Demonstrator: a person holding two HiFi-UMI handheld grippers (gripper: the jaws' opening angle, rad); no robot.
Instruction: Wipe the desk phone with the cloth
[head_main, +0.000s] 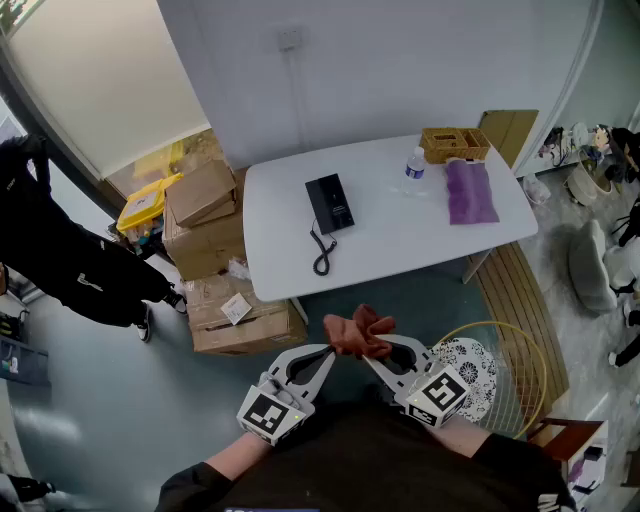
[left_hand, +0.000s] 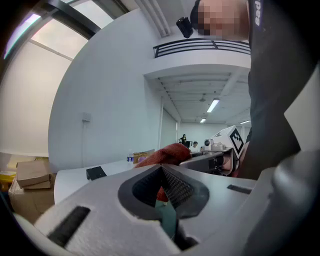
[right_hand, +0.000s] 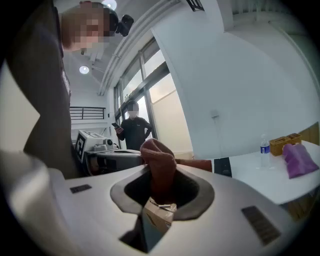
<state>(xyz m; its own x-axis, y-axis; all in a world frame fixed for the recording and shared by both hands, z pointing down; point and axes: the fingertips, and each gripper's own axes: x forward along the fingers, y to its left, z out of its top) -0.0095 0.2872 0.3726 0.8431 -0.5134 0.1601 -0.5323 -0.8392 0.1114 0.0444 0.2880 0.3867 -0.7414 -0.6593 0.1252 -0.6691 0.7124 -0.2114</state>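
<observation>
Found left tool (head_main: 337, 349) closed on cloth (head_main: 358, 333), pinching its near edge. Confirmed in left gripper view: left tool (left_hand: 161, 169) w/ jaws together, red cloth (left_hand: 165, 154) bunched just past tips. Found right tool (head_main: 373, 352) likewise clamped on cloth from opp. side. Confirmed in right gripper view: cloth (right_hand: 157, 162) standing up betw. jaws of right tool (right_hand: 159, 187), w/ tag (right_hand: 159, 210) hanging below. Cloth held in air betw. both tools, close to body. Located phone (head_main: 330, 203) ahead of tools, well apart, flat on white desk (head_main: 400, 255), w/ cord (head_main: 322, 252) on side nearer tools. Noted further ahead, to right of right tool: bottle (head_main: 415, 164), wicker box (head_main: 455, 144), purple bag (head_main: 470, 192). Noted cartons (head_main: 213, 215) ahead-left of left tool, on floor beside desk.
</observation>
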